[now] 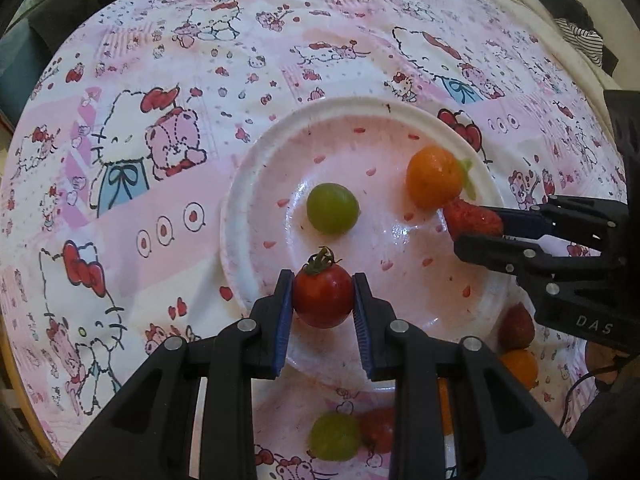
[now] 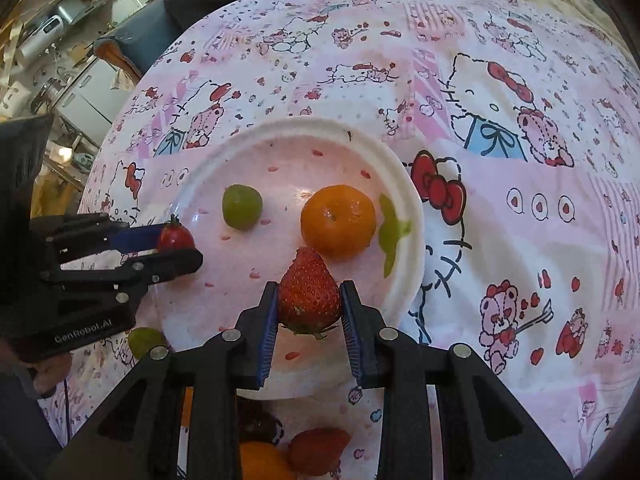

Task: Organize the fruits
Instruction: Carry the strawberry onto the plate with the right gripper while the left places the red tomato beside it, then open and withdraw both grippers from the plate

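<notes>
Over the round white paper plate (image 1: pixel 240 216), both grippers carry fruit.
Left gripper (image 1: pixel 323 296) jaws clamp a red cherry tomato (image 1: pixel 323 295); right gripper (image 2: pixel 309 300) jaws clamp a red strawberry (image 2: pixel 309 294) beside the orange mandarin (image 2: pixel 338 222).

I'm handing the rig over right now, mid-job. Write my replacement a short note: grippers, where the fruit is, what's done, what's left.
Left gripper: shut on a cherry tomato, over the near side of the plate.
Right gripper: shut on a strawberry, over the plate beside the orange.
Done: green grape and orange lie on the plate.
Left: release both held fruits; more fruit waits on the cloth near the plate's edge, including a grape, a strawberry and an orange.
</notes>
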